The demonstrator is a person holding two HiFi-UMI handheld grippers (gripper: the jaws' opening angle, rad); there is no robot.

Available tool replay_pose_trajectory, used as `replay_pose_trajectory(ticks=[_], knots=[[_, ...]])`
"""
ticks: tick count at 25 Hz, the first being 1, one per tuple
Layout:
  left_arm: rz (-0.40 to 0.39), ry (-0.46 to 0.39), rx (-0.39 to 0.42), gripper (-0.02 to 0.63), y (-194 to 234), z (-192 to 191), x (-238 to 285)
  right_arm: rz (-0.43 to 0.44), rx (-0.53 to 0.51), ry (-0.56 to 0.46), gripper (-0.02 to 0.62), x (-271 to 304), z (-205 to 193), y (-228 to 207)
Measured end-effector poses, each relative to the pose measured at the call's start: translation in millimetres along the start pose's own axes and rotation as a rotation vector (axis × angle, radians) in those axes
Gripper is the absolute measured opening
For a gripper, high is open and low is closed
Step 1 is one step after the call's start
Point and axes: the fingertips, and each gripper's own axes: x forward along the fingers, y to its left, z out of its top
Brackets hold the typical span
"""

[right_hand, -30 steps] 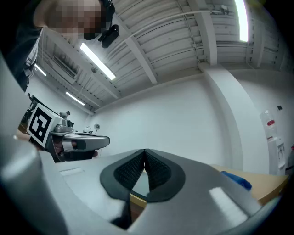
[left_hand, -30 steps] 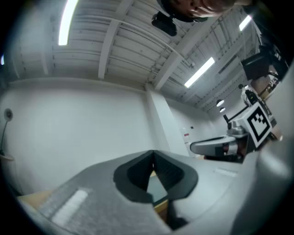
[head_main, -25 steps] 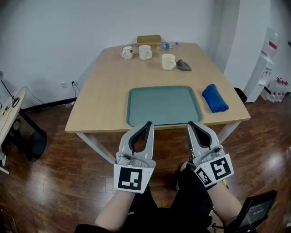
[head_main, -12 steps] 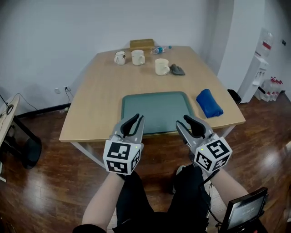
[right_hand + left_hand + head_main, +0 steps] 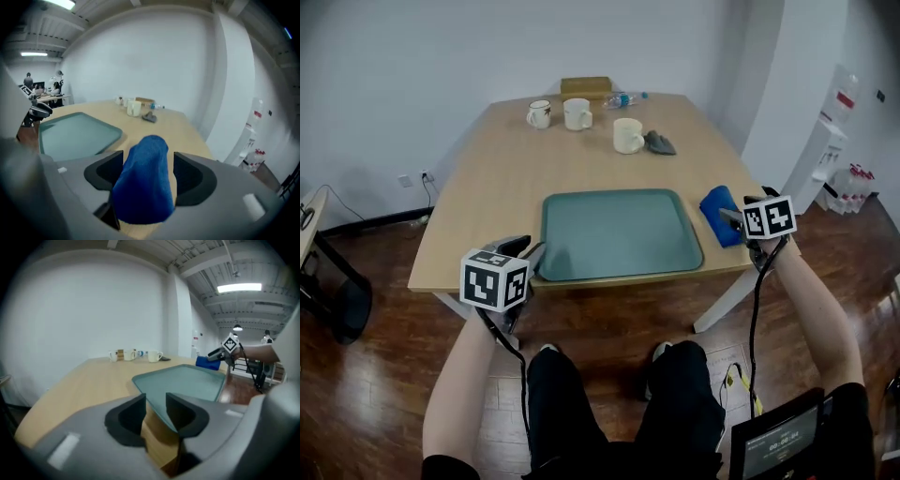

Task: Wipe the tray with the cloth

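Observation:
A teal tray lies at the near middle of the wooden table. A rolled blue cloth rests just right of it. My right gripper reaches the cloth from the right. Its jaws have just been opening and stand wide, with the cloth lying loose between them. My left gripper is at the table's front edge by the tray's near left corner. Its jaws have also just been opening. The tray's corner and the table edge sit in the gap of the left gripper, unpressed.
At the far end of the table stand three mugs, a grey rag, a water bottle and a cardboard box. A white dispenser stands right of the table. A screen sits by my right knee.
Both grippers left my lap and spread apart: the left went to the tray's near left corner, the right swung out to the blue cloth. Both jaws went from shut to open.

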Motion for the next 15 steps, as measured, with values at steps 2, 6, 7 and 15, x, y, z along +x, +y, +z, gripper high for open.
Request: replay_pose_trajectory(ticks=[2, 6, 7, 15], knots=[[-0.025, 0.027, -0.024, 0.135, 0, -7, 4, 0.046, 0.017, 0.097, 0.337, 22, -20, 3], [-0.049, 0.087, -0.006, 0.13, -2, -10, 10, 0.006, -0.027, 0.122, 0.121, 35, -13, 5], [-0.054, 0.109, 0.007, 0.129, -2, -12, 13, 0.01, -0.014, 0.078, 0.118, 34, 2, 9], [-0.109, 0.23, 0.055, 0.094, -12, -29, 22, 0.091, -0.18, 0.131, 0.118, 72, 59, 99]])
